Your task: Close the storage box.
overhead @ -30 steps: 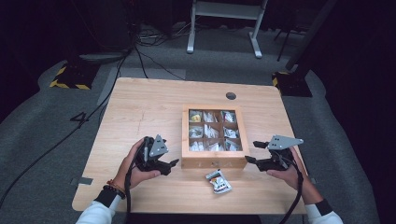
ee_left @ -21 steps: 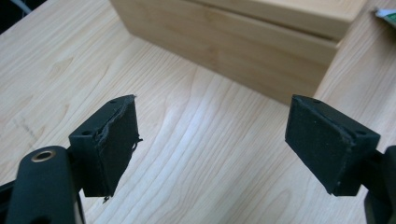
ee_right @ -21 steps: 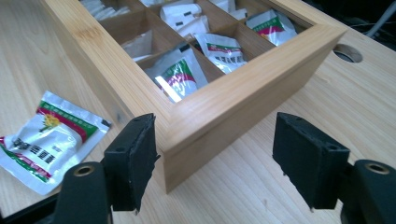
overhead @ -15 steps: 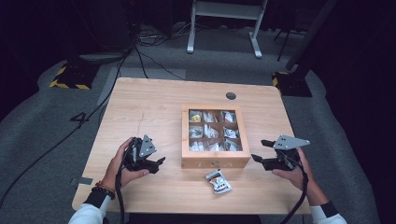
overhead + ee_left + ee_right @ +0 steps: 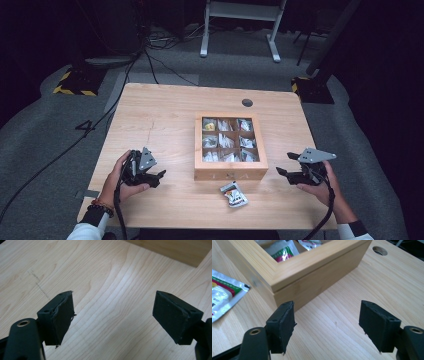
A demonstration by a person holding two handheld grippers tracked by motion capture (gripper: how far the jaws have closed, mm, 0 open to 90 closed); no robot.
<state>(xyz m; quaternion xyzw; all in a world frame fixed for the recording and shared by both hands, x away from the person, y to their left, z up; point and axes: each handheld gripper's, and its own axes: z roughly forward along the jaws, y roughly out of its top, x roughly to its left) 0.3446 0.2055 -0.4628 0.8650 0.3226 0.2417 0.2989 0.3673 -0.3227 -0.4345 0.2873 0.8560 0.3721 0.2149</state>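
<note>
**Both tools backing away from the box, jaws empty**

Since the earlier frame both hands are sitting farther out: left tool [image 5: 152, 175] is drifting toward the lower left of the high view, right tool [image 5: 286, 170] toward the lower right edge. Wooden box [image 5: 227, 172] and sachet [image 5: 234, 194] are lying where they were.

Left tool is standing wide open, nothing between its jaws; left gripper view is showing bare surface [image 5: 105, 302] under it, with a box corner [image 5: 175, 251] at upper right.

Right tool [image 5: 327, 327] is also gaping open and empty, pointing at the box's side wall [image 5: 317, 285], close but apart from it. Sachet [image 5: 224, 295] is lying flat at the left edge of that view, just beside the box.

In the high view the box is sitting mid-frame, packets filling its compartments; the loose sachet is lying just below its front wall, between the two tools.
</note>
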